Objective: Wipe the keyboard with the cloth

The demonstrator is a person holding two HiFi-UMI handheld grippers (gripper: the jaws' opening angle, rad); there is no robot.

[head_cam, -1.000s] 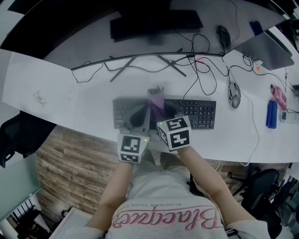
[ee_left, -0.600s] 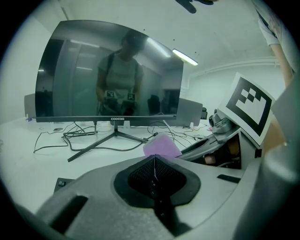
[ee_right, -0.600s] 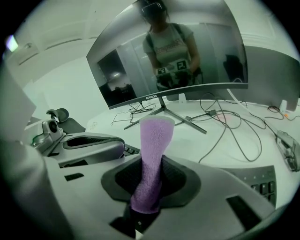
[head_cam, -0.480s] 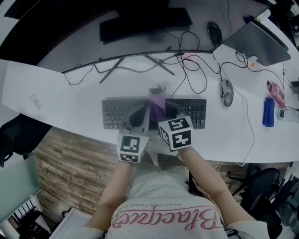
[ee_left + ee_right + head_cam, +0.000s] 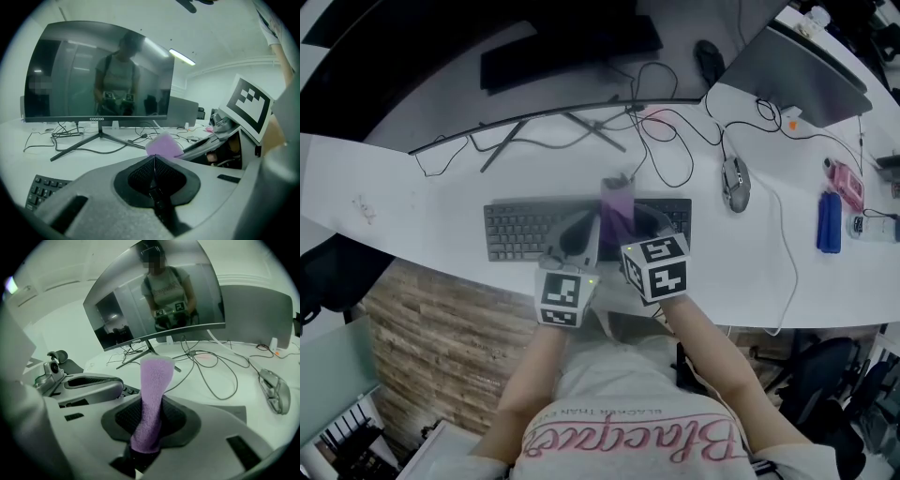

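- Sliding toward 3 o'clock over the last second, the right tongs [image 5: 149, 427] clench the purple cloth [image 5: 153, 385] above the keyboard [image 5: 525, 231].
- Left tongs [image 5: 153, 176] clenched on nothing; wiping looks midway.

The keyboard [image 5: 525, 232] is partly hidden by the left gripper [image 5: 578, 228], the right gripper [image 5: 639, 221] and the purple cloth [image 5: 616, 208]; small objects [image 5: 870, 228] at far right cannot be identified.
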